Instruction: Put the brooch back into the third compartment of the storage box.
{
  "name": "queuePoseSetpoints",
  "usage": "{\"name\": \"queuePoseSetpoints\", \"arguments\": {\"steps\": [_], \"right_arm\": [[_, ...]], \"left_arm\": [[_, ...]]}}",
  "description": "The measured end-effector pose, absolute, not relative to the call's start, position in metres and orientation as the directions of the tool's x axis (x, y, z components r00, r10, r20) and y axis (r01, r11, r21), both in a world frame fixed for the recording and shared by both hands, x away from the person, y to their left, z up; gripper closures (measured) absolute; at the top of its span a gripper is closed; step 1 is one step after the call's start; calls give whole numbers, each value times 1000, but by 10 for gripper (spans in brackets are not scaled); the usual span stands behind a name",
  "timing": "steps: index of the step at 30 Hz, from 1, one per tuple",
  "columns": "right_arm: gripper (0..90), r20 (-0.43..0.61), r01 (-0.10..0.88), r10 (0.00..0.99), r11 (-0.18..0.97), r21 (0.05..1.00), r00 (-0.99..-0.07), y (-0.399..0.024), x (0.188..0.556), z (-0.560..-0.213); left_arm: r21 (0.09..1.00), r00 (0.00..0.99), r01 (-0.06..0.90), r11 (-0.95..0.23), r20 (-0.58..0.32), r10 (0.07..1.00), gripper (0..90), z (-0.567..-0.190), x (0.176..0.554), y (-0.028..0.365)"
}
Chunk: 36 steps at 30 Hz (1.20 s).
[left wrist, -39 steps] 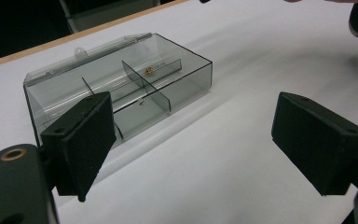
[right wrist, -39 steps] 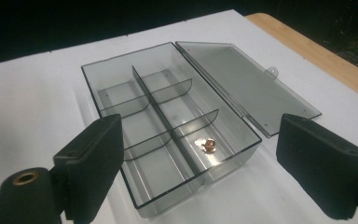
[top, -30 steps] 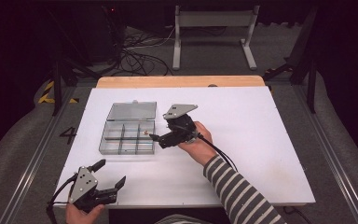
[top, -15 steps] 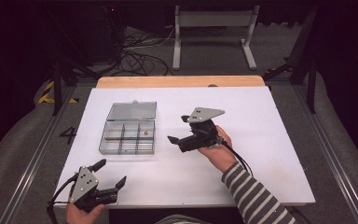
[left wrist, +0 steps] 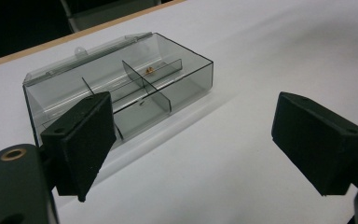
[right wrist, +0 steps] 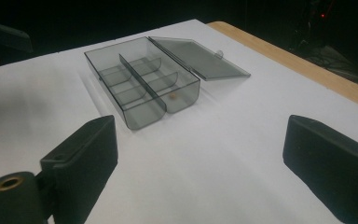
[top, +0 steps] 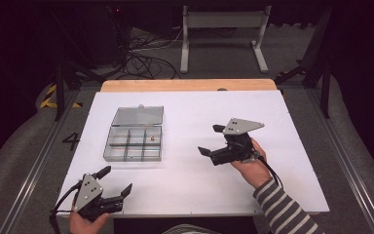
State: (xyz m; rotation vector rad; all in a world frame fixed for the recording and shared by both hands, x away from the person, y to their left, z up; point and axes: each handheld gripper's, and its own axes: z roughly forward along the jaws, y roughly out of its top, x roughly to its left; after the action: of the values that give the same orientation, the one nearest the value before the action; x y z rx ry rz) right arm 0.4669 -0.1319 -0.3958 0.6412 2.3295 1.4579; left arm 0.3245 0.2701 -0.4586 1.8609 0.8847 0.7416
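Note:
A clear grey compartment box (top: 126,146) lies on the white table's left half, its lid (top: 139,116) folded open behind it. One small orange-brown piece (top: 151,139) rests in its right rear compartment. My right gripper (top: 210,140) hovers open and empty to the right of the box, well apart from it. From the right gripper view (right wrist: 205,158) the box (right wrist: 140,79) and the piece (right wrist: 173,97) lie ahead. My left gripper (top: 116,180) stands open near the front edge, below the box. Its own view (left wrist: 200,135) shows the box (left wrist: 121,88) and the piece (left wrist: 149,70) beyond the wide-apart jaws.
The white table top (top: 272,112) ends in a wooden strip (top: 190,85) at the back. Beyond it are floor cables (top: 141,53) and a metal stand (top: 224,29). Grey rails run down both sides of the table.
My right gripper has drawn back from the box's right side, moving right and toward the person. The small piece stays in the box. The left gripper has not moved.

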Motion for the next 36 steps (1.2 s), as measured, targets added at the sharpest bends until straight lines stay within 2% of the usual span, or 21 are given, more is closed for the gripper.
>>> {"name": "queuePoseSetpoints", "arguments": {"steps": [10, 29, 36], "right_arm": [[96, -1, 209, 556, 314, 926, -831, -174, 452, -409], [89, -9, 249, 618, 330, 910, -786, -224, 424, -444], [62, 12, 259, 607, 321, 911, -795, -234, 419, -456]], "left_arm": [[908, 559, 266, -323, 127, 820, 141, -459, 325, 270], [913, 556, 264, -312, 120, 822, 136, -459, 325, 269], [913, 558, 261, -314, 123, 821, 133, -458, 325, 269]]}}
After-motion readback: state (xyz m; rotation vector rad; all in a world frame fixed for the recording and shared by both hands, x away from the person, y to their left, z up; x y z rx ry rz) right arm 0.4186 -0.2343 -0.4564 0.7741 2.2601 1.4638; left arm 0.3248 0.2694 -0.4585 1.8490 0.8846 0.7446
